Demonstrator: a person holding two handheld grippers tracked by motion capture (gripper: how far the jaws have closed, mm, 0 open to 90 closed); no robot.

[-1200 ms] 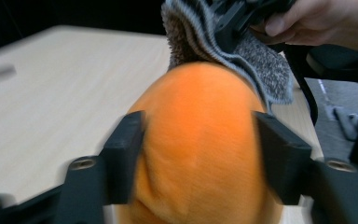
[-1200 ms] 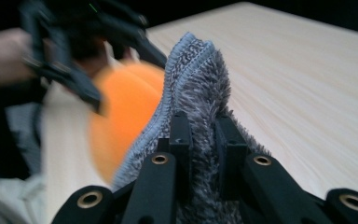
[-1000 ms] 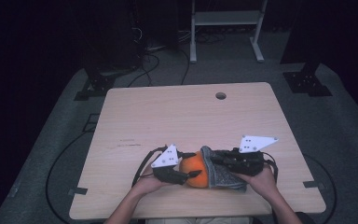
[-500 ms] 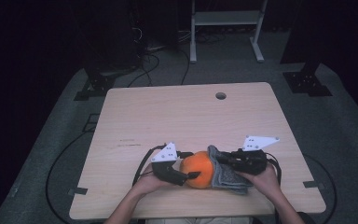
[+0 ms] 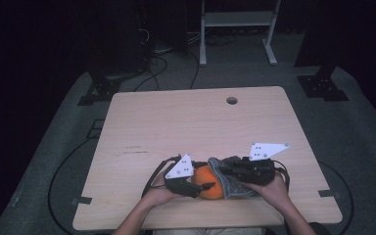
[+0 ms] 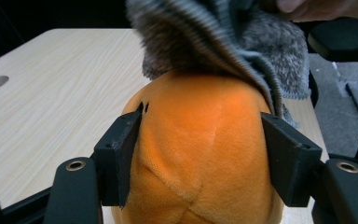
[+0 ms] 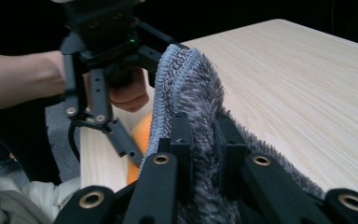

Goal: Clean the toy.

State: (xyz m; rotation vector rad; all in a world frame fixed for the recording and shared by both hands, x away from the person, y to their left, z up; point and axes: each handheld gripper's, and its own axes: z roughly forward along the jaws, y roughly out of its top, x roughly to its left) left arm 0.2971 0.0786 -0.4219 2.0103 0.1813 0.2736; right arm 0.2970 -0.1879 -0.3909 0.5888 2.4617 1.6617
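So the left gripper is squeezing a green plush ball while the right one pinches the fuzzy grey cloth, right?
Not quite: the plush ball is orange, not green, as the left gripper view shows. The left gripper does squeeze it, and the right gripper pinches the fuzzy grey cloth.

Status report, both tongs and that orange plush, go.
Left tongs shut on orange plush at table's near edge. Right tongs shut on grey fuzzy cloth, draped over plush top. Table beyond them bare, nothing in the way.
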